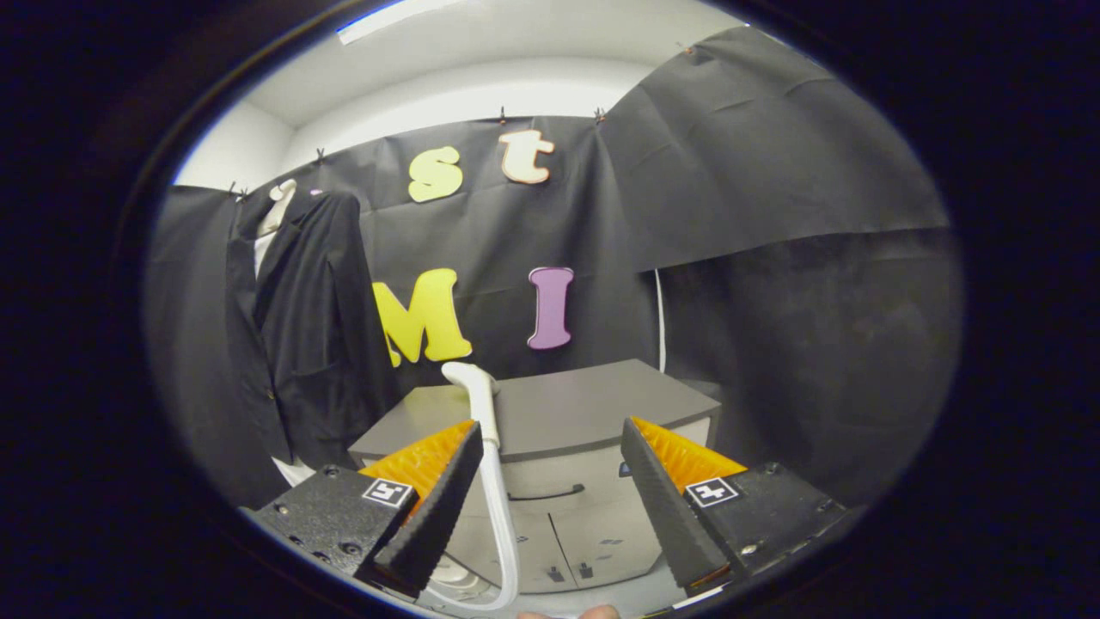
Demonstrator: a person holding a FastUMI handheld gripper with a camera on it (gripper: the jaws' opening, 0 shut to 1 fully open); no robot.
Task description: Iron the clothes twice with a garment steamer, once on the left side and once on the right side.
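A dark jacket (301, 344) hangs on a white mannequin (277, 206) against the booth wall, beyond my left finger and off to the left. The white garment steamer head (474, 389) stands upright at the near left edge of a grey cabinet, and its white hose (498, 524) curves down just inside my left finger. My gripper (550, 460) is open, its fingers spread wide with nothing between them. The steamer head is a little ahead of the left fingertip and apart from it.
The grey cabinet (584, 408) with a drawer and lower doors stands straight ahead beyond the fingers. A thin white cable (660, 318) runs down the wall behind it. Part of a hand shows below, between the fingers.
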